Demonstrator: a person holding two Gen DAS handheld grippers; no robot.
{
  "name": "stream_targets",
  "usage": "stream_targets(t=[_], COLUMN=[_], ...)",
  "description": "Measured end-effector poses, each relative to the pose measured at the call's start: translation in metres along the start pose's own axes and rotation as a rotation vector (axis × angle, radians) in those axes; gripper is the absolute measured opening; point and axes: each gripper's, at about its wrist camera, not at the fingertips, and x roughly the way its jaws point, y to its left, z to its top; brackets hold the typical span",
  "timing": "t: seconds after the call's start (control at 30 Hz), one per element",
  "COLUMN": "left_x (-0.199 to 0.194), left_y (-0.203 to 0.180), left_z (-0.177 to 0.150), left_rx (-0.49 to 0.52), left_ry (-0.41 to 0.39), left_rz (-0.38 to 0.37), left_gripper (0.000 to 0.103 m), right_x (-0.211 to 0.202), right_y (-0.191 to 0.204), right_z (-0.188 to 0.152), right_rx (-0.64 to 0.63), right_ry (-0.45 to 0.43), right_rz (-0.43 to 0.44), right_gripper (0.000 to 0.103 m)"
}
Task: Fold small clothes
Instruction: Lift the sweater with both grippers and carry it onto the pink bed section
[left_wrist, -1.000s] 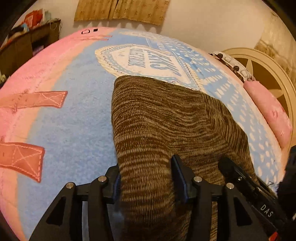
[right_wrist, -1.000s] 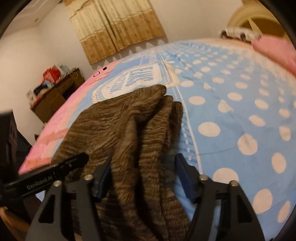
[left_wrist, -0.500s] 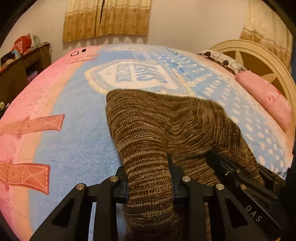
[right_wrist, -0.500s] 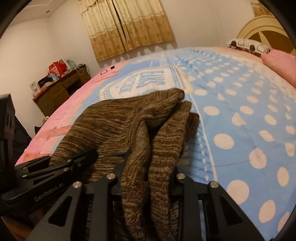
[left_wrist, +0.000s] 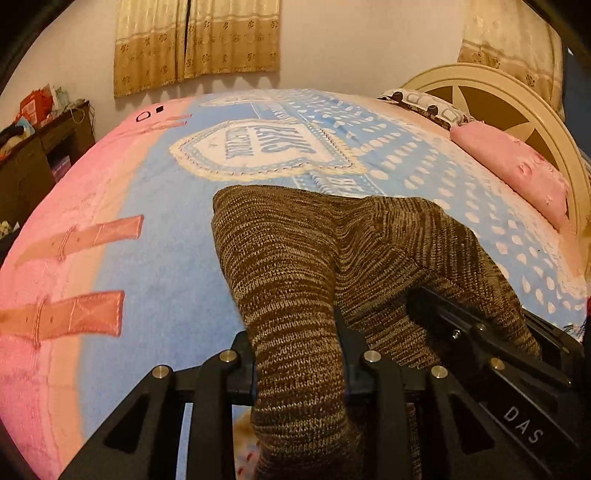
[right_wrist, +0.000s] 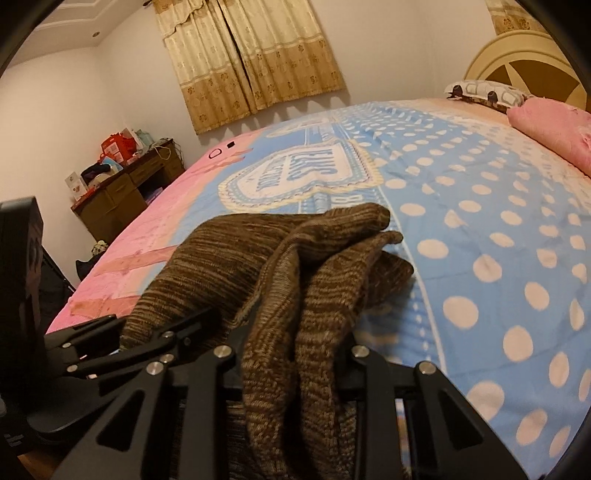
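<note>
A brown knitted garment (left_wrist: 332, 251) lies on the bed with its near edge lifted. My left gripper (left_wrist: 295, 354) is shut on the garment's near left part, with the knit bunched between its fingers. My right gripper (right_wrist: 291, 358) is shut on the garment's (right_wrist: 236, 258) near right part, where folds hang over the fingers. The right gripper's body (left_wrist: 498, 358) shows at the lower right of the left wrist view, and the left gripper's body (right_wrist: 110, 350) shows at the lower left of the right wrist view. The far end of the garment rests on the blanket.
The bed has a blue, pink and polka-dot blanket (left_wrist: 155, 240). A pink pillow (left_wrist: 517, 173) and a patterned pillow (right_wrist: 487, 92) lie by the cream headboard (left_wrist: 517, 99). A cluttered wooden desk (right_wrist: 125, 188) stands by the wall under the curtains (right_wrist: 251, 59).
Both grippers went from open around the garment's near edge to shut on it. Both have then risen, lifting that edge off the bed.
</note>
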Motion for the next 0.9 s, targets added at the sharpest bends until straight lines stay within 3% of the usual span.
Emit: stream_targets(t=[0.37, 0.9], left_x=[-0.04, -0.081], left_y=[0.029, 0.102], left_z=[-0.016, -0.023], left_rx=[-0.036, -0.136], left_ry=[-0.026, -0.089], left_rz=[0.021, 0.133], left_gripper=[0.031, 0.031], right_x=[-0.014, 0.006], right_y=[0.035, 0.115], right_z=[-0.006, 0.004], right_rx=[-0.015, -0.132], right_ry=[0.005, 0.002], right_rz=[0.06, 0.183], right_gripper=[0.03, 0.03])
